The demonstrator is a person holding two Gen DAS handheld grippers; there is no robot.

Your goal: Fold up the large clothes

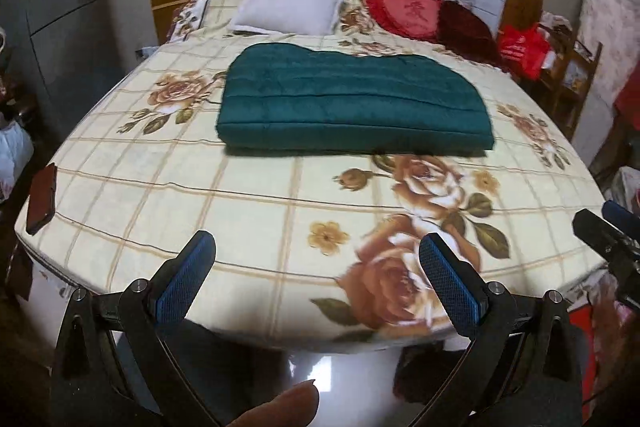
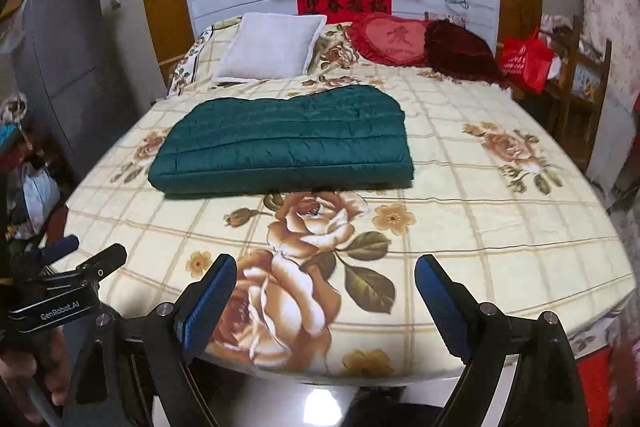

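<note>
A dark green quilted garment [image 1: 352,103] [image 2: 284,143] lies folded into a flat rectangular bundle in the middle of the bed. My left gripper [image 1: 318,247] hangs open over the bed's near edge, well short of the bundle, with nothing between its blue pads. My right gripper [image 2: 326,271] is open too, over the rose print near the foot of the bed, also empty. Each gripper shows at the edge of the other's view: the right gripper [image 1: 608,231] at the far right, the left gripper [image 2: 76,267] at the lower left.
The bed [image 1: 160,195] [image 2: 500,227] has a cream floral checked cover. A white pillow [image 1: 292,1] and red cushions [image 1: 412,13] lie at its head. A dark phone-like slab [image 1: 42,199] rests on the left corner. A red bag [image 2: 524,61] sits on wooden shelving at the right.
</note>
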